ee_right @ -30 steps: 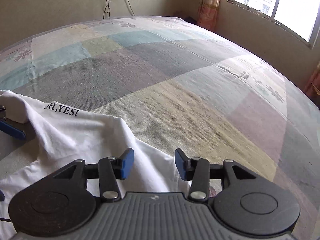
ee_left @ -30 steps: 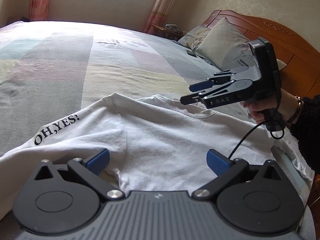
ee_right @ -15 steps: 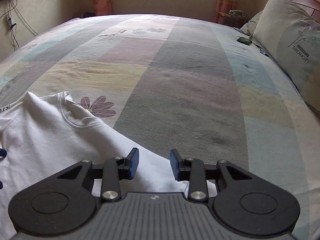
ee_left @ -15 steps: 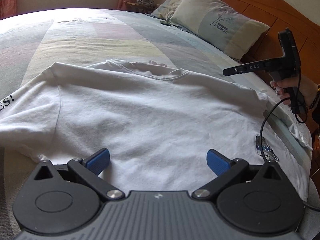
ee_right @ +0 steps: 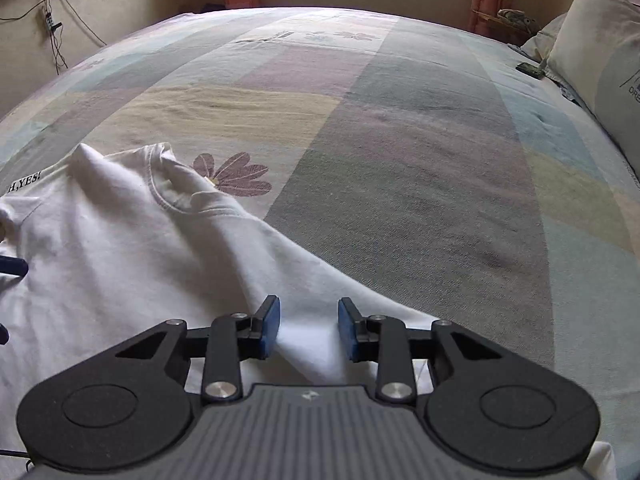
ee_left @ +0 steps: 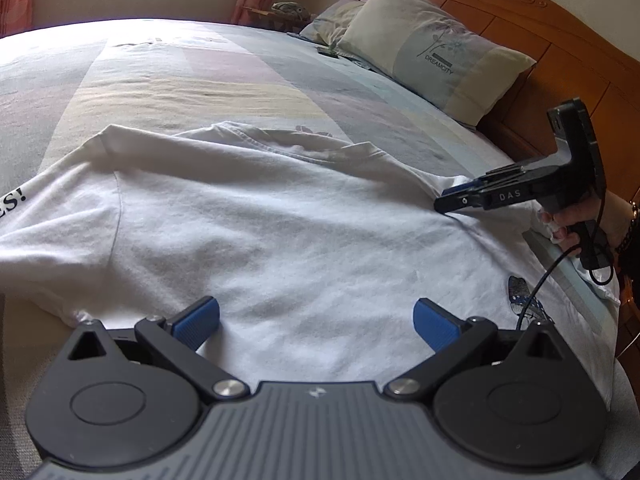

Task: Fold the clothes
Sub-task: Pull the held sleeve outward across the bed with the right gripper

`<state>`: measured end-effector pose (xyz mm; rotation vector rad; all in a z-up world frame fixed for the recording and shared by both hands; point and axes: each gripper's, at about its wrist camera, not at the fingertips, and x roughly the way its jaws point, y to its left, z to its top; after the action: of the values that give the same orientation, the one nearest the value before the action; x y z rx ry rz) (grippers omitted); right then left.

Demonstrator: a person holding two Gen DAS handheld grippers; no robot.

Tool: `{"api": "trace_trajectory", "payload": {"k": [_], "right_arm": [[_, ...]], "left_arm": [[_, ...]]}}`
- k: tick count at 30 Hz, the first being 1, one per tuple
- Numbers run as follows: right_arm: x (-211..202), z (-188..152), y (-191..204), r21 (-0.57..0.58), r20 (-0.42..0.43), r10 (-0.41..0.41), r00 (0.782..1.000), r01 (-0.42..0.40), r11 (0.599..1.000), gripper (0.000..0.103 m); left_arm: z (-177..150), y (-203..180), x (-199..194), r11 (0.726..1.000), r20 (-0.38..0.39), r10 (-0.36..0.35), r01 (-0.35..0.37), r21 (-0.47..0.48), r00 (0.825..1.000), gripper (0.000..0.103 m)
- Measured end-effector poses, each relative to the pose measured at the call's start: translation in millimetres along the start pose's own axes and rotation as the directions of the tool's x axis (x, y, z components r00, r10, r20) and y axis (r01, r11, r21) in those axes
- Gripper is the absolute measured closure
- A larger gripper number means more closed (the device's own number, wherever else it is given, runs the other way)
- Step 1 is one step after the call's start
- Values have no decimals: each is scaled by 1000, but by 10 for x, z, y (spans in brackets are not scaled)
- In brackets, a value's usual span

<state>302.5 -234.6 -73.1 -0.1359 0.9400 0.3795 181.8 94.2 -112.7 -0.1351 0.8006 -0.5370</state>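
A white T-shirt (ee_left: 280, 220) lies spread on the bed, collar away from me and a black "OH,YES!" print on its left sleeve. My left gripper (ee_left: 316, 320) hovers open over the shirt's lower body, nothing between its blue pads. A hand holds my right gripper (ee_left: 444, 202) with its tips down at the shirt's right shoulder. In the right wrist view the right gripper (ee_right: 308, 328) stands partly open, a ridge of the T-shirt (ee_right: 120, 260) lying between the pads without being pinched. A blue fingertip (ee_right: 12, 266) of the left gripper shows at the left edge.
The bed wears a pastel patchwork cover (ee_right: 400, 152) with flower prints. Pillows (ee_left: 432, 52) lean on a wooden headboard (ee_left: 560, 48) at the right. A small dark object (ee_right: 530, 68) lies near the pillows. Curtains and wall cables stand beyond the bed.
The right gripper swung from over the shirt's middle to its right shoulder, dropped onto the cloth, and its jaws narrowed. The left gripper shifted right along the shirt, then held still.
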Motion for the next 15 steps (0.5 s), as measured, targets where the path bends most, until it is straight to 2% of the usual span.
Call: {"api": "trace_trajectory", "payload": {"k": [2,6,9,10,12,15], "right_arm": [[-41,-86,146,-45,1,-4,1000,4,999,62],[-242,10,159,-97,28,12,1000,-9,995,61],[-324,202,-96,-55,98,-46,994,52,997,60],[-298,257,-225,-27,104,-68,992,71,997,54],[-187,291,-450,17,80,-72,994,70,997,47],[38,212,-611,27,0,-67,998,67,997,47]], "left_arm": [[-1,4,-4,1000,1,0,0,1,1000,1],[-4,4,0,1000,1,0,0,5,1000,1],[-7,8,1,1000,3,-2,2,6,1000,1],[-9,8,-1,1000,4,-3,3,6,1000,1],[-9,17,0,1000,7,-7,7,5,1000,1],[-14,31,-1,1000,14,-13,13,1,1000,1]]}}
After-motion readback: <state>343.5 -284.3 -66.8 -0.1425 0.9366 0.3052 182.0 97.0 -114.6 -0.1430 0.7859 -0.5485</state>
